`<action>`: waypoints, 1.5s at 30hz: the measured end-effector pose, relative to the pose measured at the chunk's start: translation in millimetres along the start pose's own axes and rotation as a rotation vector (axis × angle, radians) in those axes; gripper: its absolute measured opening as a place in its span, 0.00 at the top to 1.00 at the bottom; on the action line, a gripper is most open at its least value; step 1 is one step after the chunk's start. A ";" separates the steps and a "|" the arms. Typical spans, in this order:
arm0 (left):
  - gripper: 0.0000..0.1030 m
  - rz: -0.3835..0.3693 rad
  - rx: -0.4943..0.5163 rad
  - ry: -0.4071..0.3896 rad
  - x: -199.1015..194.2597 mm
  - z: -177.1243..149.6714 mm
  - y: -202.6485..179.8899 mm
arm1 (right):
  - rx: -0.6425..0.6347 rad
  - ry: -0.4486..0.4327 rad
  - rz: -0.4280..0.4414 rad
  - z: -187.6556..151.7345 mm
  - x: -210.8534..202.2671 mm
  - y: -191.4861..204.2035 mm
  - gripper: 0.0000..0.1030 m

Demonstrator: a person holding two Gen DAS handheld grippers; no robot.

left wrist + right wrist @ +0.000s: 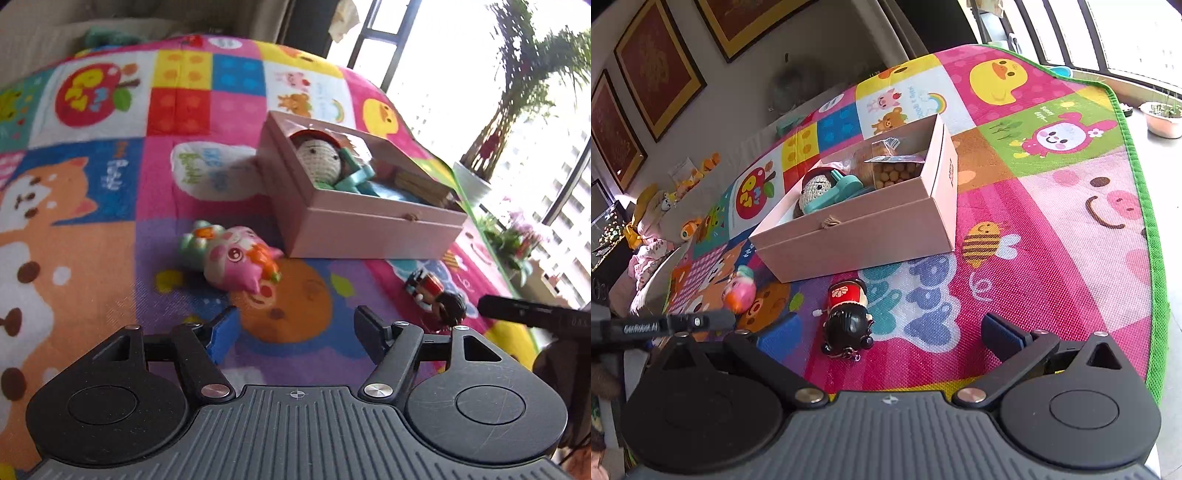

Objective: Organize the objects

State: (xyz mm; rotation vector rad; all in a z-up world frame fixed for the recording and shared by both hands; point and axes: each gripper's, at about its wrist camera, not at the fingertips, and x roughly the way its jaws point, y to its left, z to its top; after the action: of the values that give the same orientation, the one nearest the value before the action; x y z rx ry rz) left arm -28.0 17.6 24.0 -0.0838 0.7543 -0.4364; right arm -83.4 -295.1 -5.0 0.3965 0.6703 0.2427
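Note:
A pink open box (369, 230) (857, 240) sits on a colourful play mat. Inside lie a crocheted doll (319, 155) (816, 186), a teal toy (351, 177) (836, 188) and a wooden block toy (894, 171). A pink pig toy (236, 258) (740, 291) lies on the mat left of the box. A small red-and-black doll figure (437, 295) (847, 314) lies in front of the box. My left gripper (295, 328) is open and empty, just short of the pig toy. My right gripper (890, 332) is open and empty, its fingers either side of the doll figure.
The play mat (1052, 206) has a green edge at the right. Potted plants (476, 181) stand by the window. Stuffed toys (650, 229) sit on a sofa at the left. Framed pictures (657, 66) hang on the wall.

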 end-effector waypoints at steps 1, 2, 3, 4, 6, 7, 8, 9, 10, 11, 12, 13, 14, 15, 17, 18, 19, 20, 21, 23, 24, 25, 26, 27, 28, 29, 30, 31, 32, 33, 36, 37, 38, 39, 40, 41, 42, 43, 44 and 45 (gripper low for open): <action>0.29 0.040 0.027 -0.012 -0.4 0.0 -7.3 | -0.001 0.000 -0.001 -0.2 -0.1 0.2 0.00; 0.29 0.084 0.051 -0.021 -0.5 0.9 -13.4 | -0.002 0.000 -0.002 -0.2 -0.1 0.4 0.00; 0.29 0.129 0.066 -0.025 0.1 2.4 -17.6 | -0.002 0.000 -0.003 -0.3 -0.1 0.5 0.00; 0.29 0.169 0.070 -0.022 1.6 4.0 -20.0 | -0.002 0.000 -0.004 -0.4 0.0 1.1 0.00; 0.30 0.200 0.061 -0.015 4.0 7.3 -19.9 | -0.001 -0.001 -0.003 -0.4 0.0 1.0 0.00; 0.30 0.197 0.059 -0.013 4.2 7.8 -19.9 | -0.001 -0.001 -0.003 -0.3 0.0 1.0 0.00; 0.30 0.196 0.060 -0.008 4.9 8.7 -19.9 | -0.001 -0.001 -0.003 -0.5 -0.1 0.9 0.00; 0.30 0.199 0.065 -0.004 4.8 8.9 -20.6 | -0.001 -0.001 -0.003 -0.5 -0.1 1.0 0.00; 0.30 0.204 0.072 -0.004 4.7 9.0 -21.6 | -0.001 -0.001 -0.004 -0.4 -0.1 1.0 0.00; 0.30 0.208 0.079 -0.007 4.3 9.4 -23.0 | -0.001 -0.001 -0.004 -0.4 -0.2 0.9 0.00; 0.30 0.211 0.083 -0.015 3.1 10.1 -23.7 | -0.001 -0.001 -0.004 -0.4 -0.2 0.9 0.00; 0.30 0.217 0.084 -0.026 2.0 11.4 -24.0 | -0.001 -0.001 -0.004 -0.4 -0.2 0.9 0.00; 0.30 0.231 0.083 -0.041 1.2 13.5 -23.8 | -0.001 -0.001 -0.004 -0.3 -0.2 0.9 0.00; 0.30 0.251 0.082 -0.059 0.2 16.6 -22.9 | -0.002 -0.001 -0.004 -0.3 -0.2 0.9 0.00; 0.30 0.302 0.068 -0.105 -0.8 24.8 -19.0 | -0.001 -0.001 -0.004 -0.3 -0.3 0.8 0.00; 0.30 0.328 0.051 -0.130 -0.6 30.1 -15.0 | -0.001 -0.001 -0.003 -0.3 -0.4 0.8 0.00; 0.30 0.352 0.029 -0.150 1.0 35.9 -10.0 | -0.001 -0.001 -0.003 -0.3 -0.3 0.9 0.00; 0.30 0.376 0.008 -0.161 3.9 41.8 -4.2 | -0.001 -0.001 -0.004 -0.3 -0.3 0.9 0.00; 0.31 0.396 -0.011 -0.166 8.1 47.3 1.6 | -0.002 -0.001 -0.004 -0.3 -0.4 0.9 0.00; 0.35 0.418 -0.033 -0.151 19.4 55.4 11.5 | -0.001 -0.001 -0.003 -0.4 -0.4 0.9 0.00; 0.36 0.427 -0.040 -0.138 25.5 57.6 15.2 | -0.001 -0.001 -0.003 -0.3 -0.4 0.9 0.00; 0.38 0.435 -0.046 -0.124 31.2 58.6 18.5 | -0.001 -0.001 -0.003 -0.4 -0.4 0.9 0.00; 0.38 0.440 -0.049 -0.111 36.3 58.4 21.1 | -0.001 -0.001 -0.003 -0.4 -0.4 0.9 0.00; 0.38 0.443 -0.053 -0.098 40.5 57.4 23.2 | -0.001 -0.002 -0.003 -0.5 -0.4 0.9 0.00; 0.38 0.444 -0.057 -0.086 43.7 55.8 24.6 | 0.000 -0.002 -0.002 -0.4 -0.2 1.0 0.00; 0.38 0.443 -0.061 -0.078 45.6 53.6 25.1 | 0.001 -0.003 -0.001 -0.4 -0.3 0.8 0.00; 0.38 0.440 -0.064 -0.079 45.8 51.6 25.0 | 0.003 -0.003 -0.001 -0.6 -0.5 0.7 0.00; 0.38 0.438 -0.064 -0.081 45.0 50.5 24.4 | 0.004 -0.004 0.000 -0.7 -0.6 0.5 0.00; 0.38 0.432 -0.063 -0.076 44.3 49.1 22.9 | 0.004 -0.004 0.000 -0.7 -0.6 0.4 0.00; 0.38 0.423 -0.061 -0.071 43.3 48.0 21.2 | 0.004 -0.004 0.000 -0.7 -0.6 0.4 0.00; 0.39 0.396 -0.048 -0.056 41.4 44.4 14.6 | 0.004 -0.004 0.000 -0.7 -0.7 0.2 0.00; 0.39 0.387 -0.044 -0.053 41.0 43.1 12.4 | 0.004 -0.004 0.000 -0.7 -0.7 0.3 0.00; 0.39 0.379 -0.044 -0.050 40.6 42.1 10.6 | 0.004 -0.004 0.000 -0.7 -0.7 0.3 0.00; 0.39 0.367 -0.045 -0.046 40.0 40.7 8.5 | 0.004 -0.004 0.000 -0.6 -0.7 0.2 0.00; 0.39 0.355 -0.046 -0.041 39.7 39.5 6.4 | 0.004 -0.004 -0.001 -0.6 -0.7 0.2 0.00; 0.39 0.345 -0.044 -0.037 39.3 38.1 3.9 | 0.004 -0.004 0.000 -0.6 -0.7 0.2 0.00; 0.39 0.337 -0.038 -0.034 38.7 36.5 0.7 | 0.004 -0.004 0.000 -0.6 -0.8 0.2 0.00; 0.39 0.329 -0.031 -0.032 38.2 34.9 -2.8 | 0.004 -0.004 0.000 -0.5 -0.8 0.1 0.00; 0.39 0.320 -0.023 -0.029 37.6 33.3 -6.7 | 0.004 -0.004 0.000 -0.6 -0.8 0.2 0.00; 0.39 0.311 -0.017 -0.026 37.2 31.8 -10.1 | 0.004 -0.004 0.000 -0.6 -0.8 0.2 0.00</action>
State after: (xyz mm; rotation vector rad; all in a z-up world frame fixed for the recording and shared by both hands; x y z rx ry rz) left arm 14.0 -9.6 25.5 0.0122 0.7311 -0.1330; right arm -84.4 -295.1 -4.9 0.4006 0.6668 0.2404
